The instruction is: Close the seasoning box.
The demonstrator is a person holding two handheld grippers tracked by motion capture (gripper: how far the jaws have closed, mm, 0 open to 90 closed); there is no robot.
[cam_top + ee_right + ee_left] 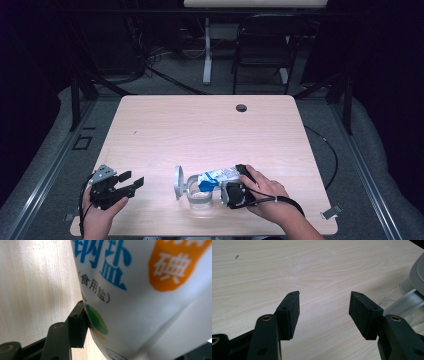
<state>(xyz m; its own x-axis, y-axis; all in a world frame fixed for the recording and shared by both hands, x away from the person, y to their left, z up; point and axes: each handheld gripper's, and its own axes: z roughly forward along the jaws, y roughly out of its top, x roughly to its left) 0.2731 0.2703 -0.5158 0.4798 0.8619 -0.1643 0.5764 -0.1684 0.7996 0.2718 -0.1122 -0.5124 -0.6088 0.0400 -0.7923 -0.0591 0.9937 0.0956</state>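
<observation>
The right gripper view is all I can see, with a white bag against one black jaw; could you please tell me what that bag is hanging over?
Observer: The salt bag is tilted over a clear glass jar that stands on the table, its lower end at the jar's mouth.
Operator: Thank you. Is the jar open?
Observer: Yes, its hinged grey lid is swung up on the side away from the bag.
Operator: And where is the other gripper, please?
Observer: The left gripper is beside the jar, on the lid's side, jaws apart and empty, not touching it.
Operator: Is my gripper really holding the bag?
Observer: The right gripper is shut on the bag's near end.
</observation>
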